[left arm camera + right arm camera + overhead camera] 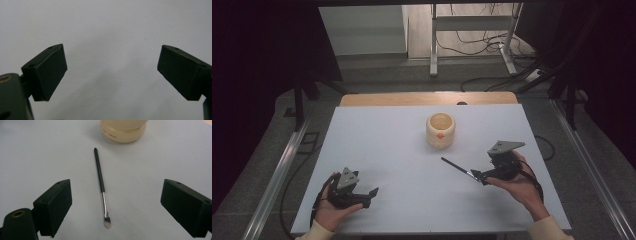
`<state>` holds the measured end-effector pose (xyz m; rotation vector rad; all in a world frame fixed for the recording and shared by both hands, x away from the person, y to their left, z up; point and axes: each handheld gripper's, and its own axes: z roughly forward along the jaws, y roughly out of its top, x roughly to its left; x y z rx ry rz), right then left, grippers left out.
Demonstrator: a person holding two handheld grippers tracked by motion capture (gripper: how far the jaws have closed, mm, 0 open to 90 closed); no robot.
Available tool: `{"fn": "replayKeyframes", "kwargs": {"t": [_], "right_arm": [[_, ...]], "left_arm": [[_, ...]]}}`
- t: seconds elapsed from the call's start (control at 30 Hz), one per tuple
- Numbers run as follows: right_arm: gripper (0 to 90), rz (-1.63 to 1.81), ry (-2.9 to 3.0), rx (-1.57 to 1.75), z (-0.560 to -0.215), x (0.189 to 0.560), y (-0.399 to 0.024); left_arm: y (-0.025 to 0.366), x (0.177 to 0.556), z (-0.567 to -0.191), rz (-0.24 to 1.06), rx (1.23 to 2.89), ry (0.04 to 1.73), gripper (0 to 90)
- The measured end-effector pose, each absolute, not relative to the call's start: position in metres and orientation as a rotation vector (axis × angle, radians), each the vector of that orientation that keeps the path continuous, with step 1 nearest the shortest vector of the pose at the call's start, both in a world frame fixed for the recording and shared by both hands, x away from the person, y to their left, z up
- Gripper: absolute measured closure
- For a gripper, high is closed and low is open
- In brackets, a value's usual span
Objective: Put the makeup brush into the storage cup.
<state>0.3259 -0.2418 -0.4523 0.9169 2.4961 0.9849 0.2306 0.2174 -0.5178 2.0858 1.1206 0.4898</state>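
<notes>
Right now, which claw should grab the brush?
Probably the right claw: it is open with the brush lying between its jaws. The left claw is far across the table.

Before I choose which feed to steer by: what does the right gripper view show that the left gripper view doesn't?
The right gripper view shows the brush lying flat between its open jaws, bristles nearest the camera, handle pointing to the cup. The left gripper view has bare table between its jaws. Both share the white table and wide-open jaws holding nothing.
</notes>
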Motion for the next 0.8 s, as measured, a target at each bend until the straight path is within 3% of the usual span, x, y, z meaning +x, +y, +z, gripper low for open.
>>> {"fn": "replayKeyframes", "kwargs": {"t": [0.8], "right_arm": [[11.5,0.926,2.558,0.897,-0.459,0.338,-0.224]], "left_arm": [[0.216,0.231,-0.518,0.491,2.090,1.113,9.1]]}}
